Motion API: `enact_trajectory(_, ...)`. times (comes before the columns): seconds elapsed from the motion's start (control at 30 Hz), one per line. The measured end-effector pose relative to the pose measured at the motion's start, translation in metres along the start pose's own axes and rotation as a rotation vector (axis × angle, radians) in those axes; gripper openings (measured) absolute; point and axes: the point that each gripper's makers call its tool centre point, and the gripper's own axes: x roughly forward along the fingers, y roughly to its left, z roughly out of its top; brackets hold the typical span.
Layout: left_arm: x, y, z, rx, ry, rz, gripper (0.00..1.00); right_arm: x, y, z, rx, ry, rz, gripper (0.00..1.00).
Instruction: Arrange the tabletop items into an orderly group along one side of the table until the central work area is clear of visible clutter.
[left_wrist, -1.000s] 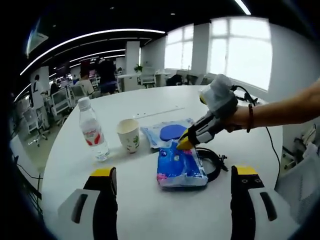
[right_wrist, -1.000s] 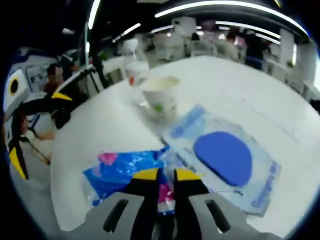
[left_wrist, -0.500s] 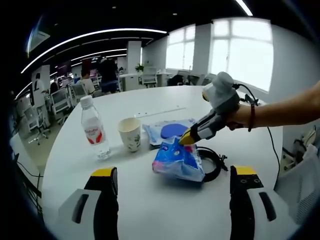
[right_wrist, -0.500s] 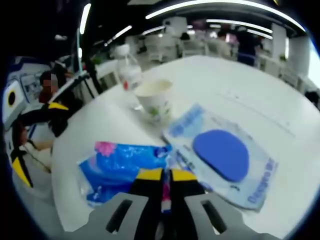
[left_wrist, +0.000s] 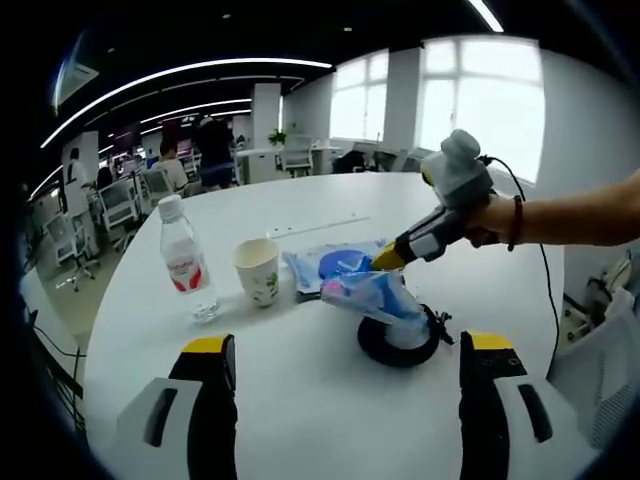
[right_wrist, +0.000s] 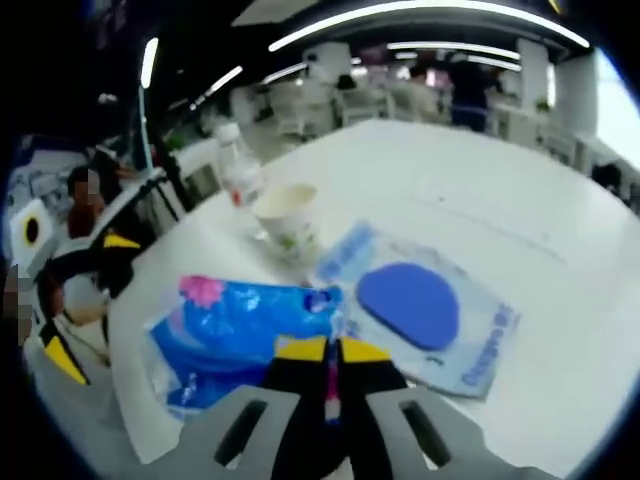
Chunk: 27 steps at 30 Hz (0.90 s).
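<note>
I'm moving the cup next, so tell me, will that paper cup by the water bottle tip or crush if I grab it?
The paper cup looks open-topped and thin-walled, so it is probably light and would likely dent under a hard squeeze. It narrows toward its base, so a sideways push may tip it. The water bottle stands beside it, apart, leaving little room on that side.

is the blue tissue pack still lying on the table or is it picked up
Picked up. The right gripper is shut on one edge of the blue tissue pack, which hangs tilted above the black cable coil in the left gripper view.
</note>
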Motion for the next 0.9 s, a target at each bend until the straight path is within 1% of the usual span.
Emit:
enact_trajectory(0.2,0.002,-0.002,0.001,0.005,0.0,-0.005,0.92,-0.012,-0.021,-0.003,0.051,0.0,-0.06,0.0)
enact_trajectory(0.3,0.003,-0.003,0.002,0.005,0.0,-0.008,0.92,-0.018,-0.033,-0.006,0.07,0.005,-0.104,0.0)
enact_trajectory(0.5,0.005,-0.006,0.0,0.007,0.009,-0.014,0.91,-0.029,-0.05,-0.009,0.105,0.003,-0.162,0.0)
enact_trajectory(0.7,0.006,-0.008,-0.002,0.009,0.015,-0.02,0.91,-0.043,-0.075,-0.015,0.159,0.009,-0.254,0.0)
enact_trajectory(0.9,0.007,-0.01,-0.004,0.004,0.019,-0.023,0.89,-0.056,-0.096,-0.023,0.214,0.014,-0.331,0.0)
